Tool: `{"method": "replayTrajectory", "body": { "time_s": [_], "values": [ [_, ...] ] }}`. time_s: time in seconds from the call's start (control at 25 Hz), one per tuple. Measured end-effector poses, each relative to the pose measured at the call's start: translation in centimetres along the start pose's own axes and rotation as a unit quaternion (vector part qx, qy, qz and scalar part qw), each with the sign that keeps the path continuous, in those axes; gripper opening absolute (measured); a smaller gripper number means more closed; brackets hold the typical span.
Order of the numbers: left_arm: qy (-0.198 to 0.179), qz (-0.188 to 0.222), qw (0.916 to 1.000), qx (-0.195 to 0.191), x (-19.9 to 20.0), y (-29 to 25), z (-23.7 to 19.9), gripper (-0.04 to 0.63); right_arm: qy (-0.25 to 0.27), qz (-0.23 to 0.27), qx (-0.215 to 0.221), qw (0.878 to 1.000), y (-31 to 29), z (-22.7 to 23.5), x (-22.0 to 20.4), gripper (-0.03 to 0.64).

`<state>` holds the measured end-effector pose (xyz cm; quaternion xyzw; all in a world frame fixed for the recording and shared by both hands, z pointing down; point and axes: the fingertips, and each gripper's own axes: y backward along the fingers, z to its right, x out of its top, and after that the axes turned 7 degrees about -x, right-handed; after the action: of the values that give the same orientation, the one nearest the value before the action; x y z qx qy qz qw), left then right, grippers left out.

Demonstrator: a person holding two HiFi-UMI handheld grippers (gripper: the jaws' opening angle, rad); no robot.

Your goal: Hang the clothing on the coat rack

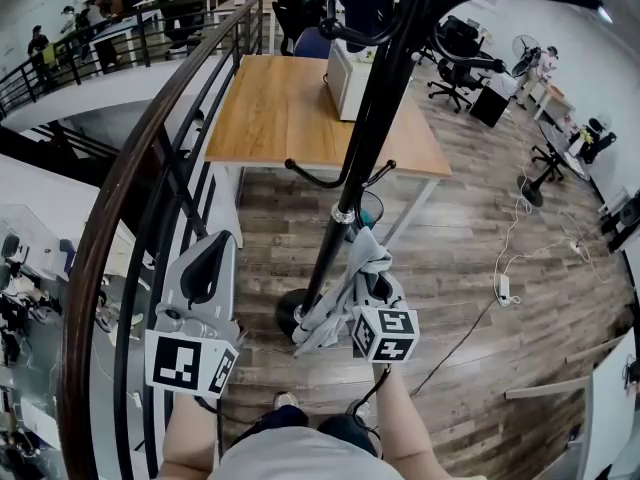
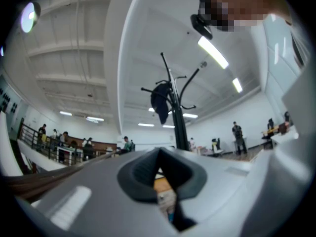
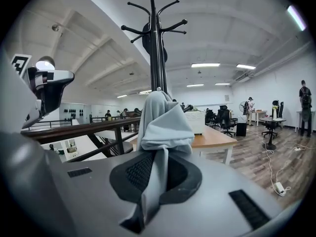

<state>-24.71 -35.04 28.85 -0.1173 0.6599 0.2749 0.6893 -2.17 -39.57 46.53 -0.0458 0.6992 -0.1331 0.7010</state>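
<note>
A light grey-blue garment (image 3: 163, 122) is bunched up between the jaws of my right gripper (image 3: 157, 158), which is shut on it. In the head view the garment (image 1: 362, 258) hangs from that gripper (image 1: 372, 290) right beside the black coat rack pole (image 1: 375, 118), low near its base. The rack (image 3: 157, 58) rises straight ahead, its hooks high above. A dark garment (image 2: 160, 102) hangs from the rack's upper hooks. My left gripper (image 1: 208, 263) is held to the left by the railing, its jaws (image 2: 159, 154) shut with nothing in them.
A dark curved railing (image 1: 130, 198) runs along the left, with a drop beyond it. Behind the rack stands a wooden table (image 1: 280, 108) with a white box (image 1: 345, 78) on it. Office chairs (image 1: 455, 63) and a floor cable with a power strip (image 1: 503, 288) lie to the right.
</note>
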Motion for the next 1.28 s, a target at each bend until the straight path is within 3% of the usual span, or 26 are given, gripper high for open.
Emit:
{"method": "replayTrajectory", "body": {
  "time_s": [0.68, 1.28],
  "values": [
    [0.0, -0.001, 0.9999, -0.016, -0.7, -1.2, 1.6, 0.009, -0.019, -0.012, -0.011, 1.0, 0.9, 1.5, -2.5, 0.052],
    [0.003, -0.008, 0.9999, -0.012, 0.1, -0.5, 5.9, 0.009, -0.02, -0.016, 0.031, 0.999, 4.8, 2.1, -2.7, 0.149]
  ]
}}
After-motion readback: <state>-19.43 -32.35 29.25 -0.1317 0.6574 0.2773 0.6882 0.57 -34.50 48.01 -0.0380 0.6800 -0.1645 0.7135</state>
